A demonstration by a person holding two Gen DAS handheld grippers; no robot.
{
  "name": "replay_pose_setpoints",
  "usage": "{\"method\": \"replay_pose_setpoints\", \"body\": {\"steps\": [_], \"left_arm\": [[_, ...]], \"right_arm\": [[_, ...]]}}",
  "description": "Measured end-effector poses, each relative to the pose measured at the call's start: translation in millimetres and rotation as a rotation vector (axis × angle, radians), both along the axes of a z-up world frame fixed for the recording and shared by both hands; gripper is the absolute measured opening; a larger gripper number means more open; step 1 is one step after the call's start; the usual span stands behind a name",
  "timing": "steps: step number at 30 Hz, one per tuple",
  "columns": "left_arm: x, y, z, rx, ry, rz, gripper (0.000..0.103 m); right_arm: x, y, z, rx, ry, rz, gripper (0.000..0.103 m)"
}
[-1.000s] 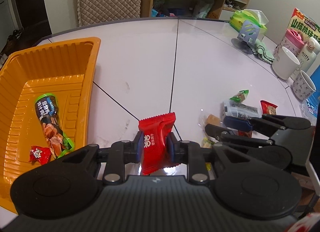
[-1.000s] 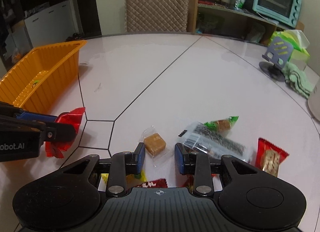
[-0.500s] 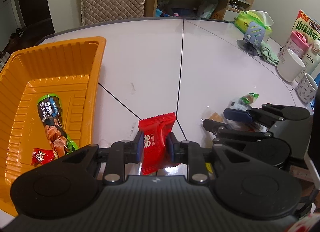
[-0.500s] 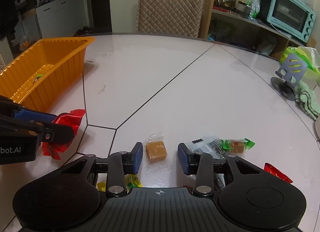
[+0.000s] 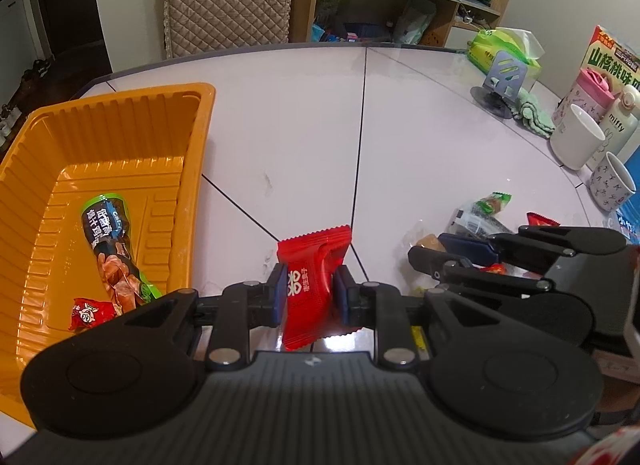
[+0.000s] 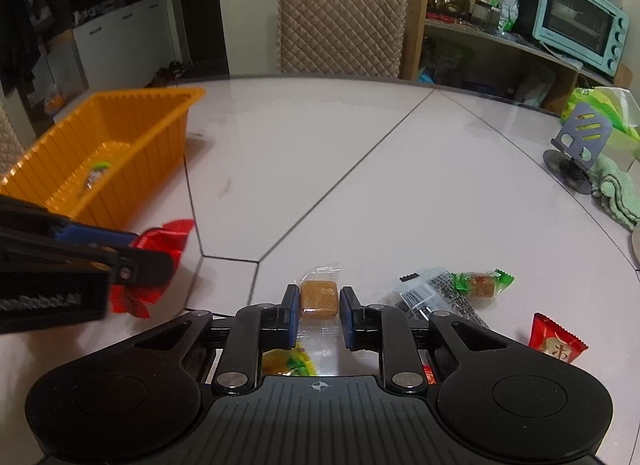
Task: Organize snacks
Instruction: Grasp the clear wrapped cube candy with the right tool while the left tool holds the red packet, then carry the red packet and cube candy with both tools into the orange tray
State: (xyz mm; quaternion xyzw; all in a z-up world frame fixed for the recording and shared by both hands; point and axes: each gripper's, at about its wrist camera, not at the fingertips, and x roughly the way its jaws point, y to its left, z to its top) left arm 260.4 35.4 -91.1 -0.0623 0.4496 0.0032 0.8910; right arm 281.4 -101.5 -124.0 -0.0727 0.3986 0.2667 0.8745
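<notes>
My left gripper point(image 5: 308, 291) is shut on a red snack packet point(image 5: 314, 249), held upright just right of the orange tray point(image 5: 200, 125). In the tray lie a green-and-black snack tube point(image 5: 112, 249) and a small red candy point(image 5: 90, 311). My right gripper point(image 6: 319, 299) is low over the white table, its jaws closing on a brown candy in a clear wrapper point(image 6: 319, 295), with both pads against its sides. In the right wrist view the left gripper point(image 6: 160, 261) holds the red packet point(image 6: 168, 237) at the left, beside the orange tray point(image 6: 176, 95).
More snacks lie right of the right gripper: a black-and-clear packet point(image 6: 436, 297), a green-wrapped candy point(image 6: 482, 281) and a red packet point(image 6: 556, 341). A yellow candy point(image 6: 288, 361) sits under it. Mugs point(image 5: 576, 141), a phone stand point(image 5: 504, 77) and a green cloth point(image 6: 616, 193) line the right edge.
The right gripper's jaws have closed in from a wider gap onto the brown candy. The left gripper has kept its hold on the red packet and stayed in place.
</notes>
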Motion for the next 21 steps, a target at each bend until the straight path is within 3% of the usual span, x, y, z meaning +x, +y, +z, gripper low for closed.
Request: {"method": "replay_pose_setpoints", "body": {"steps": [11,21], "left_arm": [[-26,-3,23,-0.034,-0.03,-0.017,0.023],[-79,10,54,-0.081,-0.06,-0.018,0.023]], "right_arm": [[-36,-24,43,0.104,0.004,-0.065,0.021],[-94,-41,81,0.191,0.041,-0.089,0.021]]}}
